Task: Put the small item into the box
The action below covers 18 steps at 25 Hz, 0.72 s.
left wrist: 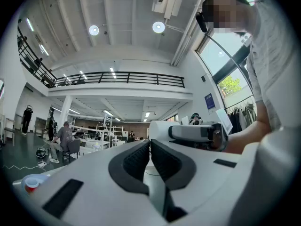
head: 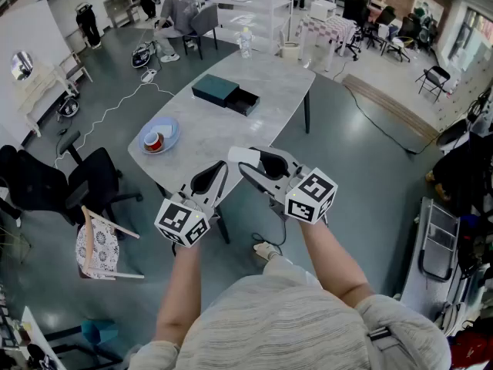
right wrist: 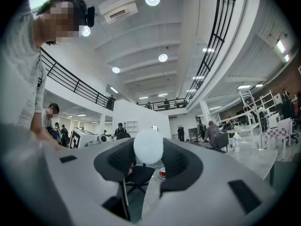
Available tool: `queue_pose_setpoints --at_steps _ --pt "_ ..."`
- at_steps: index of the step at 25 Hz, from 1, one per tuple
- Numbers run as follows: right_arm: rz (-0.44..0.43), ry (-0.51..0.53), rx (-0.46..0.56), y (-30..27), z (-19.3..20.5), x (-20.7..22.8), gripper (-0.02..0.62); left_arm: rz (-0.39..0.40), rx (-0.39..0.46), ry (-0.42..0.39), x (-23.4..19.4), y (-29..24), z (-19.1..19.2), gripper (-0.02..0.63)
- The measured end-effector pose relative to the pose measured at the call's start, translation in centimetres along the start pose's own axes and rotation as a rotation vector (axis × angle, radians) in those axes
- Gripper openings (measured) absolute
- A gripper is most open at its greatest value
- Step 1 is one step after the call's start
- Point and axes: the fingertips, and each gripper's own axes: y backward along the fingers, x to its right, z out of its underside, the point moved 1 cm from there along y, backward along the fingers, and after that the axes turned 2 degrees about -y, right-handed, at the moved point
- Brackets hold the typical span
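The small item is a white ball, and my right gripper is shut on it, dark pads against both its sides. In the head view this gripper is held over the near end of the grey table. The dark green box lies at the table's middle with its drawer pulled out to the right, well beyond both grippers. My left gripper hovers beside the right one. In its own view its jaws are shut, with nothing between them.
A blue plate carrying a red-and-white cup sits at the table's left end. A clear bottle stands at the far edge. A black office chair and a cushioned wooden chair stand at left. A person sits farther back.
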Motion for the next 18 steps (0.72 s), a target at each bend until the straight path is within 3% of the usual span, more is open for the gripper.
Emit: queue_pose_setpoints --at_steps 18 --pt "-0.003 -0.019 0.013 0.9 0.2 -0.2 0.183 0.003 -0.009 0.003 0.6 0.3 0.5 0.023"
